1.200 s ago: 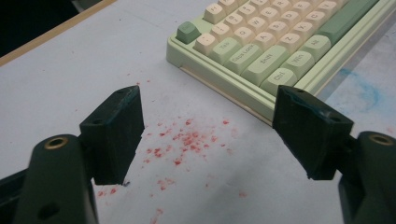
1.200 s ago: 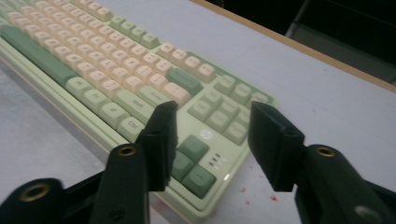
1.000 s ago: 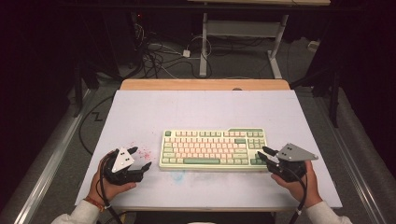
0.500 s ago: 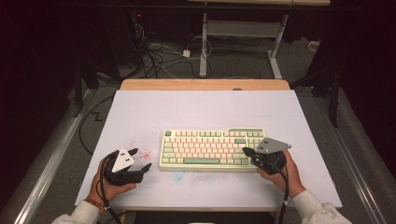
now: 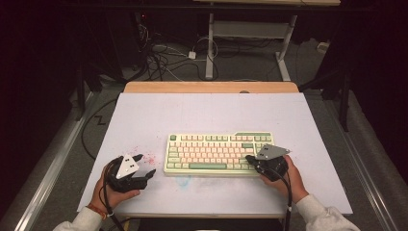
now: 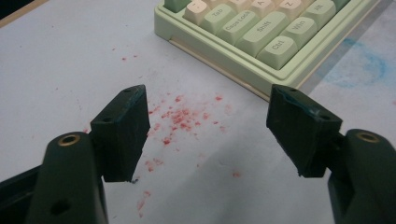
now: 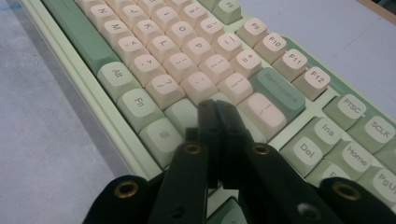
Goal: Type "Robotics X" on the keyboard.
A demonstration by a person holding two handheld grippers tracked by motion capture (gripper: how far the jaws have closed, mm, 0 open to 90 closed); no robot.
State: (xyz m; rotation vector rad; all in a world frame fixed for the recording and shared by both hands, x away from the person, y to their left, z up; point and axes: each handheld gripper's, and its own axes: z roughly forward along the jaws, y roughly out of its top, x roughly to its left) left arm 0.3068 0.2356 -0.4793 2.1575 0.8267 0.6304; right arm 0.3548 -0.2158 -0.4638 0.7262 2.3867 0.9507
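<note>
Keyboard [image 5: 219, 153]: lies centred on the worktop [image 5: 207, 113]. Right hand-held gripper [image 7: 218, 109]: jaws closed together, empty, tips over the right-hand keys. Left hand-held gripper [image 6: 205, 128]: jaws apart, empty, beside the keyboard's left end. One key is best pressed squarely, neighbours avoided.

Black tools [image 5: 252, 159], brass screw holes, grey triangular top plates, black cables; white sleeves.
</note>
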